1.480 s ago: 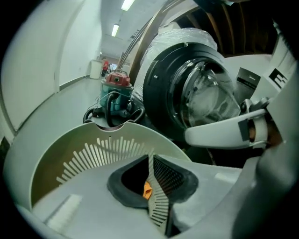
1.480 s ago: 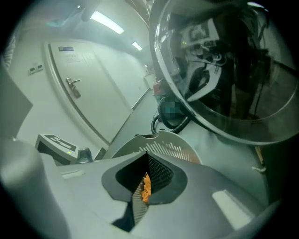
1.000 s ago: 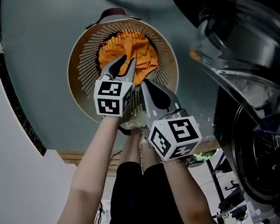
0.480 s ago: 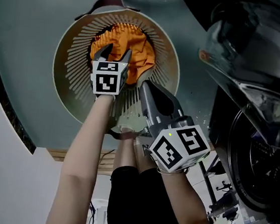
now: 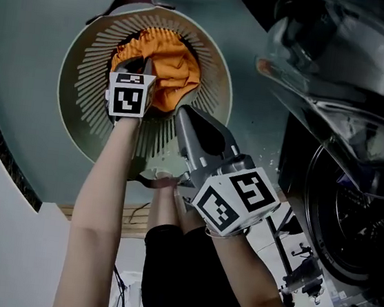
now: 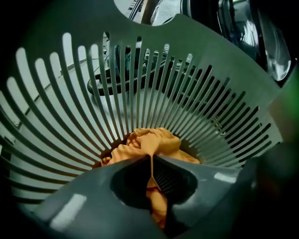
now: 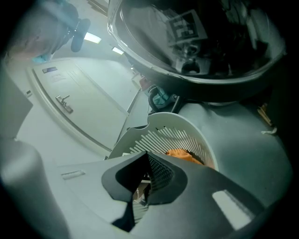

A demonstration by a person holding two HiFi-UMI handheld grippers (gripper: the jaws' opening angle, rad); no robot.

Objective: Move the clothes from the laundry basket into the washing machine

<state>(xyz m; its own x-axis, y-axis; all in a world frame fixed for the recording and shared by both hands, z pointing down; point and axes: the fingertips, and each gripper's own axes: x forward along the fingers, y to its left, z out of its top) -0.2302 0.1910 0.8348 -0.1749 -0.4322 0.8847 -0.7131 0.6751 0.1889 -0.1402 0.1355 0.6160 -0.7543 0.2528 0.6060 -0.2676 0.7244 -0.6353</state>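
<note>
Vs 1 s ago: the left gripper sits deeper in the round beige slotted plastic laundry basket. Its jaws, apart then, are now pinched on a fold of the crumpled orange cloth, w/ fabric showing btwn them in the left gripper view. The right gripper is roughly where it was, over the basket's near rim, jaws together w/ nothing btwn them, tips just beside the cloth's edge. The basket holds the orange cloth, bunched at its bottom. To the right is the dark front-loading washing machine, its clear glass door swung open. Its drum is too dark to tell the contents. The cloth is in the basket, not the machine.
</note>
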